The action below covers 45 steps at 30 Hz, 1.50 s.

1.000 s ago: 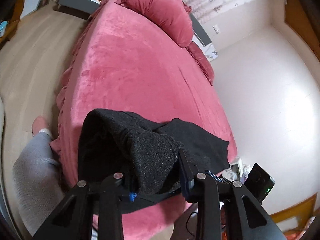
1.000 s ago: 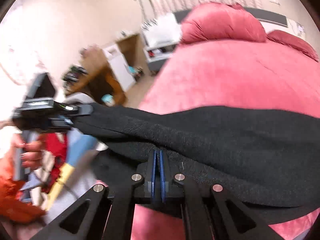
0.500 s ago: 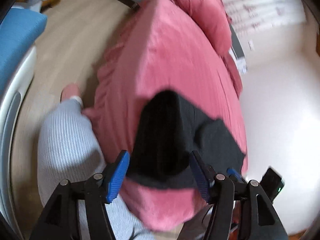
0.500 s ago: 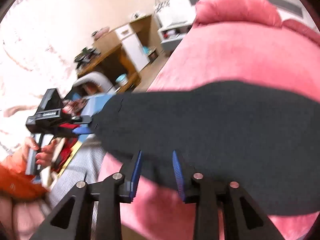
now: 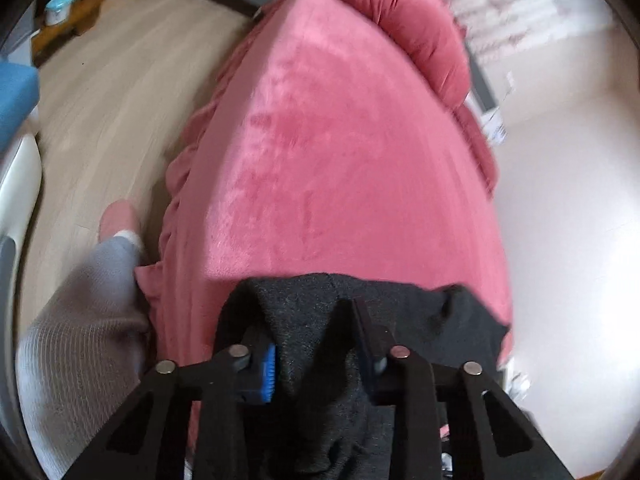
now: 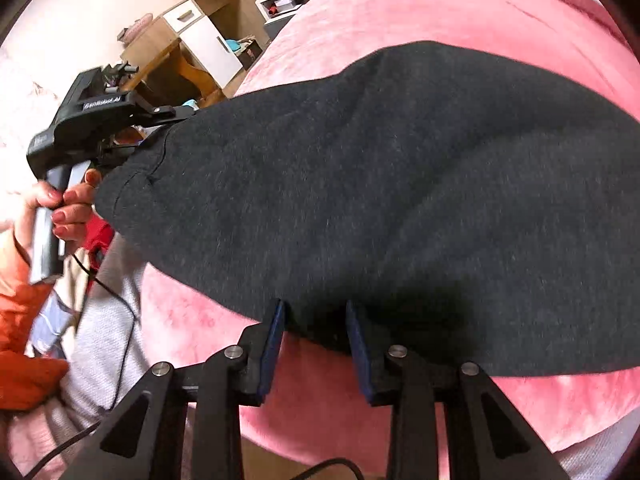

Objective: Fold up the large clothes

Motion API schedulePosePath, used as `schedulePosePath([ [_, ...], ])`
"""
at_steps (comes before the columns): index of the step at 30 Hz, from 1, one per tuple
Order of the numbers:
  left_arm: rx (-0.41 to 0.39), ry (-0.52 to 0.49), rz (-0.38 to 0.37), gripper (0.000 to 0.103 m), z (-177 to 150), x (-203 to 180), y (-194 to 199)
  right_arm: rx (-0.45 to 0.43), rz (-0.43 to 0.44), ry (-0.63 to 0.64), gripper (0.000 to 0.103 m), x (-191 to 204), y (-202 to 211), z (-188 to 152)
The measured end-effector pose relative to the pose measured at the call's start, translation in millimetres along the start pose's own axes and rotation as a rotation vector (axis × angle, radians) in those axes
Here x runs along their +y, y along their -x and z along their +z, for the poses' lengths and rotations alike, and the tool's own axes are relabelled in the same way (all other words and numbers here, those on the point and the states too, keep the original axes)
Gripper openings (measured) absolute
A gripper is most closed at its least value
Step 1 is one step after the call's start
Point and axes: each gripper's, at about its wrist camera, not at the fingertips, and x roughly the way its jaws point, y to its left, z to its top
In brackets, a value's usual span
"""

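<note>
A large black knit garment (image 6: 400,184) lies spread over the near end of a bed with a pink velvet cover (image 6: 460,12). In the left wrist view the garment (image 5: 320,344) bunches between my left gripper's (image 5: 316,344) fingers, whose jaws stand apart around the fabric. My right gripper (image 6: 316,328) is open at the garment's near edge, the cloth lying between and above its fingers. The left gripper also shows in the right wrist view (image 6: 160,116) at the garment's left end, held in a hand.
The bed (image 5: 340,152) runs away from me with a pink pillow (image 5: 416,28) at its head. Wooden floor (image 5: 112,80) lies to the left. The person's grey-clad leg (image 5: 80,340) stands beside the bed. A wooden desk and white cabinet (image 6: 200,36) stand behind.
Both grippers opened from shut about a second ago. The garment was lowered and now lies spread on the bed. The left gripper has closed in around the fabric again.
</note>
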Motion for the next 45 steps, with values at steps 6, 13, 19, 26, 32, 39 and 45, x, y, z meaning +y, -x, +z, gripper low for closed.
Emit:
schedulePosePath([
  [6, -0.130, 0.102, 0.145, 0.006, -6.0, 52.0, 43.9, 0.068, -0.004, 0.165, 0.032, -4.5, 10.2, 15.4],
  [13, -0.280, -0.111, 0.179, 0.031, -5.1, -3.8, 65.4, -0.156, -0.010, 0.054, 0.038, -56.2, 43.6, 109.3],
  [19, -0.095, -0.461, 0.010, 0.067, -31.2, -118.1, -36.8, -0.162, -0.140, -0.148, 0.038, -120.7, 15.6, 205.1],
  [26, 0.086, -0.527, 0.062, 0.059, -71.5, -112.9, -120.9, -0.012, -0.134, -0.116, 0.038, -153.2, 2.1, 173.8],
  [32, -0.037, -0.831, 0.201, 0.060, -117.9, -124.0, -122.2, -0.065, -0.126, -0.029, 0.039, -144.4, 10.5, 122.4],
  [39, -0.040, -0.790, 0.160, 0.060, -110.9, -114.1, -122.4, -0.018, -0.005, 0.016, 0.040, -139.1, 12.2, 176.9],
  [45, -0.040, -0.787, 0.147, 0.060, -117.9, -109.4, -113.5, 0.015, 0.021, -0.101, 0.051, -183.3, 0.0, 242.5],
])
